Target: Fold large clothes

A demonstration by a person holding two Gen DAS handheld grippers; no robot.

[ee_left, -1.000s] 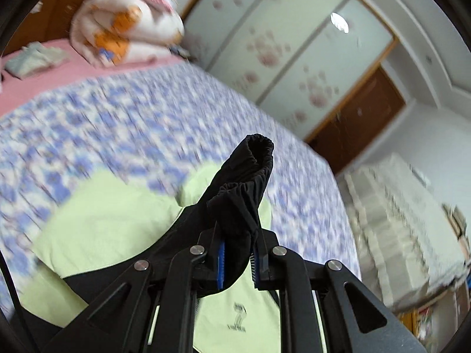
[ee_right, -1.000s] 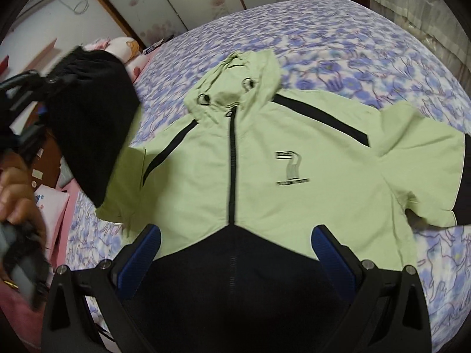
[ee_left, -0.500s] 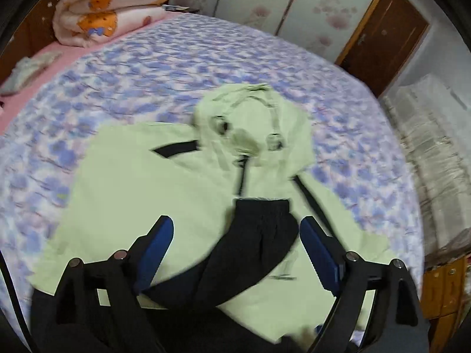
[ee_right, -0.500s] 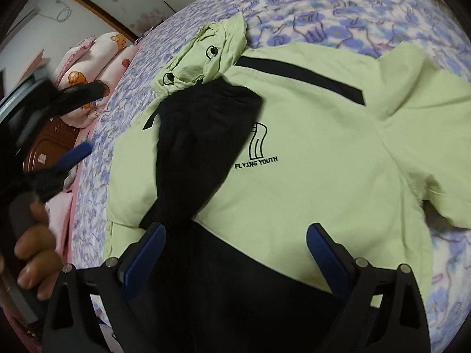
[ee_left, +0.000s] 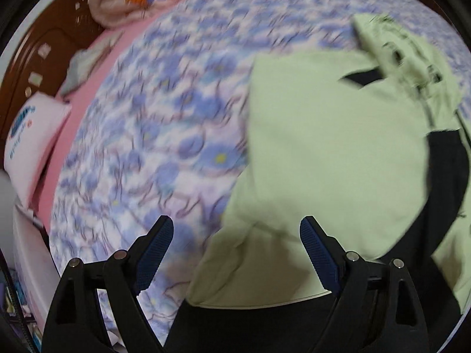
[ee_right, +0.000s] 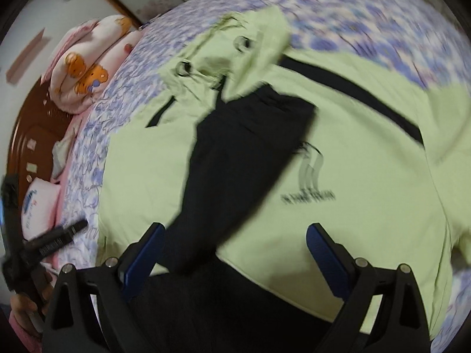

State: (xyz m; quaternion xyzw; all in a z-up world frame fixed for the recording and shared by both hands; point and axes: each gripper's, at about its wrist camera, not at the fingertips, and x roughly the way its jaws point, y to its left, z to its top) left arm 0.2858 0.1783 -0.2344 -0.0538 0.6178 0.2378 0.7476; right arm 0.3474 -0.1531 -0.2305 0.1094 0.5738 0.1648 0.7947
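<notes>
Both grippers, left (ee_left: 237,245) and right (ee_right: 235,250), are hanging wide open, holding nothing, over the green jacket (ee_right: 338,176) lying on the bed (ee_left: 153,135); its folded black sleeve (ee_right: 247,141) is risking sliding off, unpinned.

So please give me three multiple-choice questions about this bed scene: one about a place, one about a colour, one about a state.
1. Where does the black sleeve lie?
A. across the jacket's chest
B. on the floor
C. on the pink pillow

2. What colour is the jacket body?
A. red
B. light green
C. white

3. How is the left claw?
A. shut on the sleeve
B. shut on the hood
C. open, holding nothing

Answers: 1 A, the sleeve runs diagonally over the front. 2 B, green with black stripes. 3 C, its blue pads stand wide apart, nothing between.
</notes>
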